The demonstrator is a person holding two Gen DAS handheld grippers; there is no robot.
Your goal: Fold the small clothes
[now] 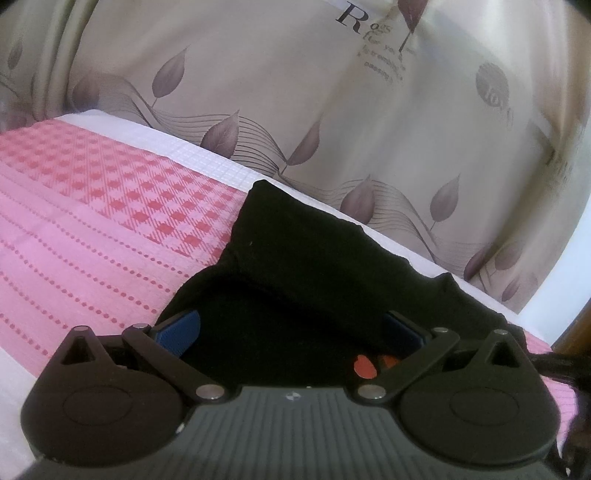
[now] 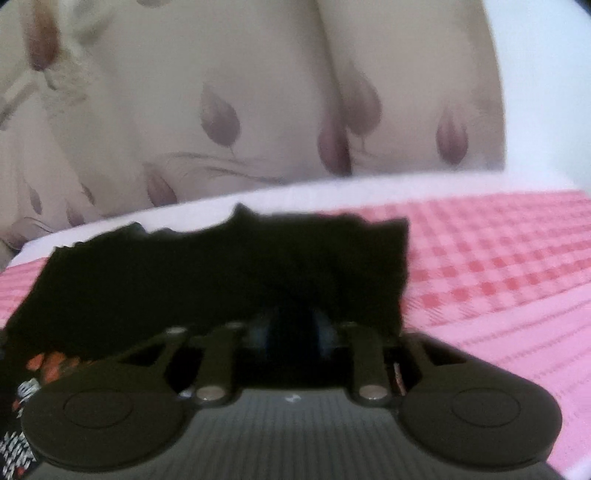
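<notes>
Black garment [image 1: 295, 266] on pink checked bed cover [image 1: 92, 206], left gripper [image 1: 291, 332] fingers wide apart around its near edge, right gripper [image 2: 291, 332] fingers clamped on garment, curtain [image 1: 295, 92] at 12 o'clock.

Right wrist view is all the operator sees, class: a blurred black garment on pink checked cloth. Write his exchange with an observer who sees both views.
Operator: Is the left gripper gripping the black fabric garment?
Observer: No. It stands wide open, and the garment lies between its blue-padded fingers.
Operator: Is anything readable on the beige leaf-print curtain?
Observer: Yes. It carries dark lettering that starts with a large R.
</notes>
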